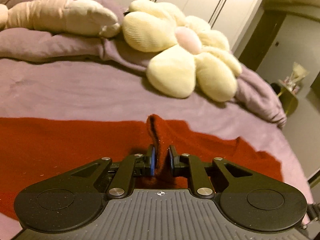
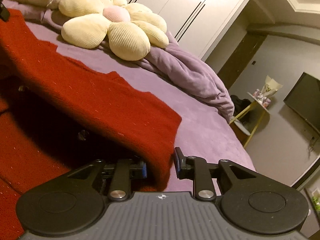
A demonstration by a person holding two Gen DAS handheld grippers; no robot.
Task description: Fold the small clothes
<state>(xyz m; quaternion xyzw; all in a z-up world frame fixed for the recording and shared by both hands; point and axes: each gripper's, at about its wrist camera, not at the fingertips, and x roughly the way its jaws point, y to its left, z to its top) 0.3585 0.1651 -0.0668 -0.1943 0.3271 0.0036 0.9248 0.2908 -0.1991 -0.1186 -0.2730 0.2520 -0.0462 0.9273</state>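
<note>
Left tool (image 1: 161,158) pinches a fold of the red knitted garment (image 1: 60,146); right tool (image 2: 161,165), narrowly parted, has its edge between the pads. Carry both corners together, level, over the purple bed (image 2: 200,124) ahead.

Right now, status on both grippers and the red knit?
Left gripper shut on a fold of the red knit garment. Right gripper around its lifted edge, grip unclear. Flower cushion lies apart, not in the way.

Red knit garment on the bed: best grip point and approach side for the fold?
Grip the red knit garment by its raised edge, coming in low from the near side. The cloth is thin and limp, so a pinched edge fold, like the one between the left gripper fingers, lifts cleanly.
</note>
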